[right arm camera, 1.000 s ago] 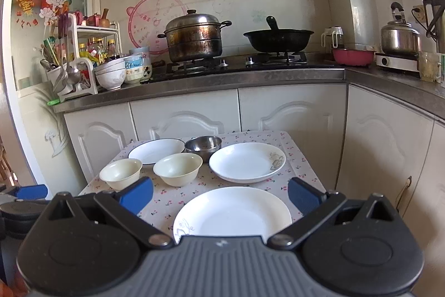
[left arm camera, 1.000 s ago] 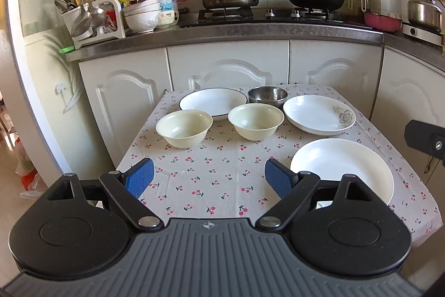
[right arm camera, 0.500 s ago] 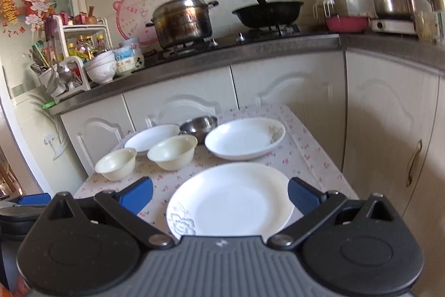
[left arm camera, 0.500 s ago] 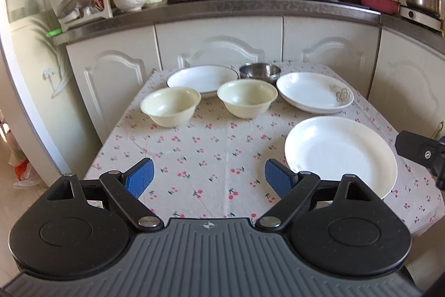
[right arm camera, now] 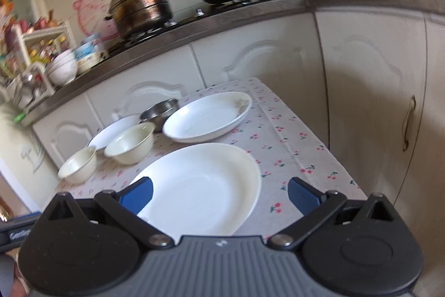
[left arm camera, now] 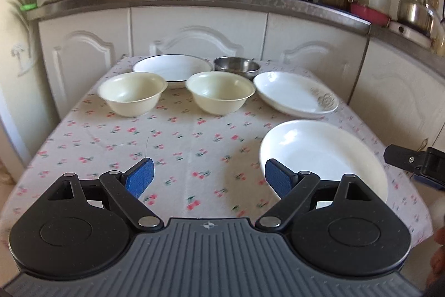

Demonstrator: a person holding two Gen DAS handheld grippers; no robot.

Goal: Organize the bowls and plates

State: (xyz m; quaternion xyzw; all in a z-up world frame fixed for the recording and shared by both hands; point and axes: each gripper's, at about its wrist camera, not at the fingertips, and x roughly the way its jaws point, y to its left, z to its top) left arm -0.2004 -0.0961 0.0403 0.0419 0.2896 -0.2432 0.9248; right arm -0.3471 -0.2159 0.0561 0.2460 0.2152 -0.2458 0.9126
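Grippers both spread wide, grasping nothing: left gripper (left arm camera: 209,178) over bare cloth near the table's (left arm camera: 83,152) front edge, right gripper (right arm camera: 219,192) over the large white plate (right arm camera: 205,185) at the front right corner. Further back, flowered plate (left arm camera: 294,95); two cream bowls (left arm camera: 133,93) (left arm camera: 220,92) mid-table; rimmed plate (left arm camera: 172,68) and steel bowl (left arm camera: 236,66) along the far edge.
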